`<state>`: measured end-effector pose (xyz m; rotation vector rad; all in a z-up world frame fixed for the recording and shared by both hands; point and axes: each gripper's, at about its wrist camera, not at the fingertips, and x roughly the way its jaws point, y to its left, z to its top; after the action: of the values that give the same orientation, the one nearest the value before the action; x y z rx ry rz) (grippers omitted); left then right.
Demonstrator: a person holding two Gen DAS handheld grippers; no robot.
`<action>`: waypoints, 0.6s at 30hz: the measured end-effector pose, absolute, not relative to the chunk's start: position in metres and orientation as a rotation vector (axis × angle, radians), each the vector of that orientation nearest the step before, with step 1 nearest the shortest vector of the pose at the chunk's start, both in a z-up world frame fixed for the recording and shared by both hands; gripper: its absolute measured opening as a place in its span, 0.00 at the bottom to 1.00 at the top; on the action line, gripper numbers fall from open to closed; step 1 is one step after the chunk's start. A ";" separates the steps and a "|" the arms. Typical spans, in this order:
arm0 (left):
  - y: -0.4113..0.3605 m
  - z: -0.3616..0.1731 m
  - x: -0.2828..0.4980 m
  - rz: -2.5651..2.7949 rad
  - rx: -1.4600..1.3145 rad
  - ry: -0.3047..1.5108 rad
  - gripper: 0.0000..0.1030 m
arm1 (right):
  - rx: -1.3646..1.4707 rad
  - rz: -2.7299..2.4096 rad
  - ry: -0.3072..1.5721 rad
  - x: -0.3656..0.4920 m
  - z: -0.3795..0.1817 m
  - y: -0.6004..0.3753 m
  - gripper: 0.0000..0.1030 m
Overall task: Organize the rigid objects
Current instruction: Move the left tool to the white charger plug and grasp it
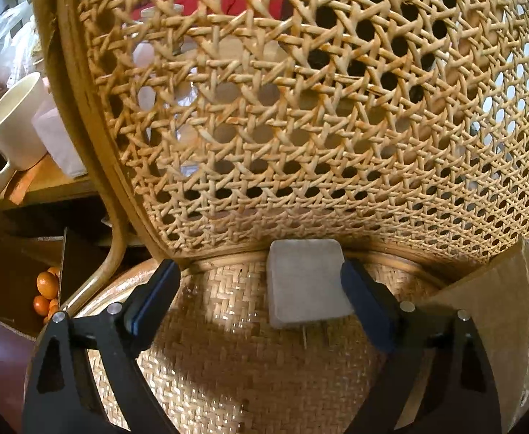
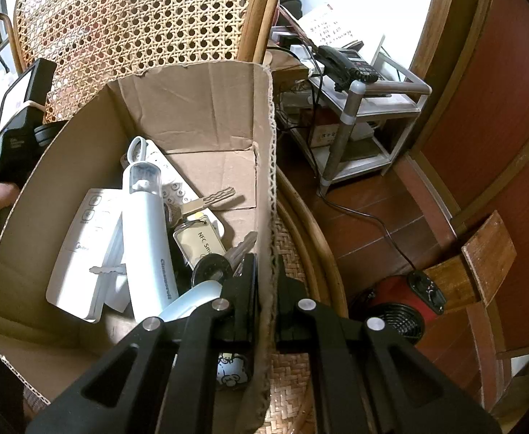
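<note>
A grey square plug adapter [image 1: 305, 282] with two metal prongs lies on the woven rattan chair seat [image 1: 228, 361], against the cane backrest. My left gripper [image 1: 261, 289] is open; its right finger touches the adapter's side and the left finger is well apart. My right gripper [image 2: 266, 278] is shut on the right wall of a cardboard box [image 2: 264, 181] standing on the seat. The box holds a white remote [image 2: 80, 253], a white handheld device [image 2: 145, 238], keys with a tag [image 2: 199, 238] and other small items.
The cane backrest [image 1: 300, 108] rises just behind the adapter. A box flap [image 1: 499, 307] is at the right. A white mug [image 1: 15, 126] stands on a table to the left, oranges [image 1: 45, 289] below. To the right of the chair are a metal shelf [image 2: 358, 123], a red heater [image 2: 402, 300], a cable.
</note>
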<state>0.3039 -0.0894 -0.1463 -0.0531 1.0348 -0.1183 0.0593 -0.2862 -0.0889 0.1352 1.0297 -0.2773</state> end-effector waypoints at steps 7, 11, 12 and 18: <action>-0.084 -0.143 0.297 -0.229 -0.066 1.052 0.87 | 0.135 -0.277 1.030 0.059 -0.089 -0.286 0.07; -0.086 -0.149 0.299 -0.282 -0.073 1.044 0.87 | 0.135 -0.277 1.030 0.059 -0.089 -0.286 0.07; -0.086 -0.150 0.300 -0.297 -0.088 1.043 0.87 | 0.135 -0.278 1.030 0.059 -0.089 -0.286 0.07; -0.092 -0.160 0.300 -0.287 -0.049 1.038 0.83 | 0.131 -0.283 1.030 0.059 -0.088 -0.286 0.07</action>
<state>0.3003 -0.0919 -0.1597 -0.0486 1.0385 -0.2866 0.0593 -0.2864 -0.0882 0.1314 1.0300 -0.2832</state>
